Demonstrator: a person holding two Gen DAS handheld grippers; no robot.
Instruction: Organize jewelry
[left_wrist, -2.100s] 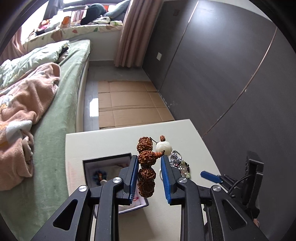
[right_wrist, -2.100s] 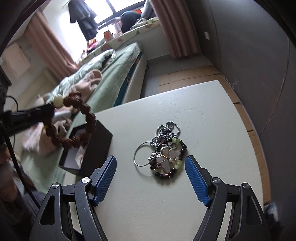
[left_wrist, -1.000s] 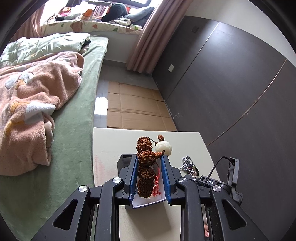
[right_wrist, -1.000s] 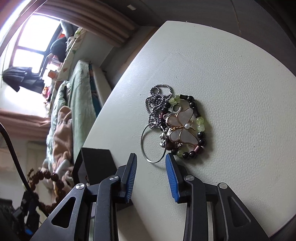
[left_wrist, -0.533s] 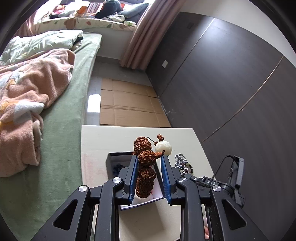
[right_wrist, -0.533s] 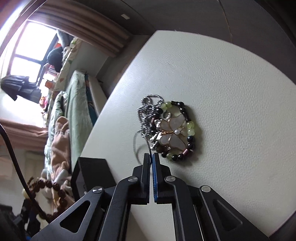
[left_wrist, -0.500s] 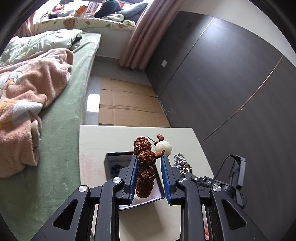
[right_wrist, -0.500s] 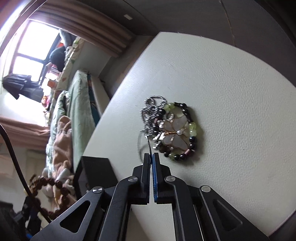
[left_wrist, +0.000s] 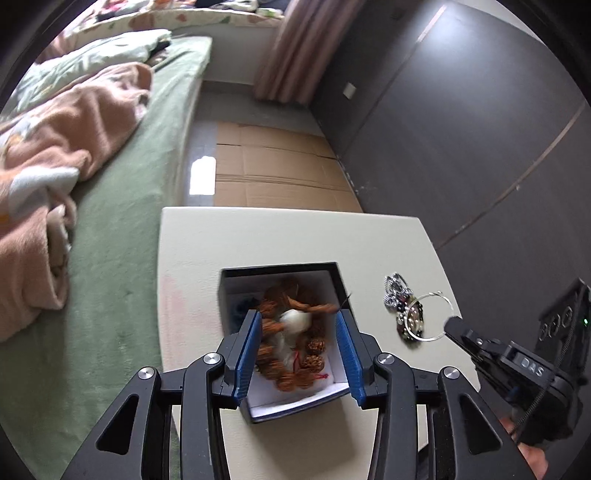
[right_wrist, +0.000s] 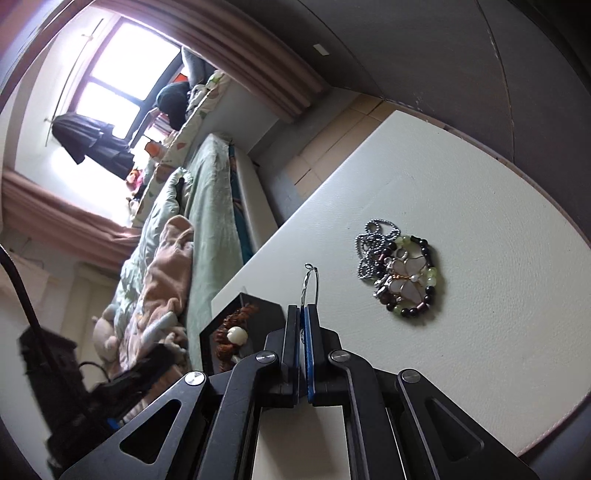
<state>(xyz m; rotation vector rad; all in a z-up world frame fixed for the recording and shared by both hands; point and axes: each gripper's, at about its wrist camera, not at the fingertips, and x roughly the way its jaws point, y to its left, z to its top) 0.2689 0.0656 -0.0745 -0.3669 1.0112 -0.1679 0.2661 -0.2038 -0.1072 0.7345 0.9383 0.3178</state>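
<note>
My left gripper (left_wrist: 298, 325) is open above the black jewelry box (left_wrist: 280, 271). The brown bead bracelet with a white bead (left_wrist: 295, 325) is blurred and drops into the box; it also shows in the right wrist view (right_wrist: 234, 334). My right gripper (right_wrist: 302, 310) is shut on a thin silver hoop (right_wrist: 310, 282) and holds it just above the table; the hoop also shows in the left wrist view (left_wrist: 430, 314). A pile of a silver chain, a bead bracelet and a butterfly piece (right_wrist: 400, 271) lies on the white table (right_wrist: 480, 221).
A bed with a green cover and a pink blanket (left_wrist: 55, 147) runs along the table's left edge. Dark wall panels (left_wrist: 461, 129) stand to the right. Cardboard (left_wrist: 273, 177) covers the floor beyond the table.
My left gripper opened and released the brown bracelet, which falls into the box. My right gripper, shut on the silver hoop, lifted it off the pile.
</note>
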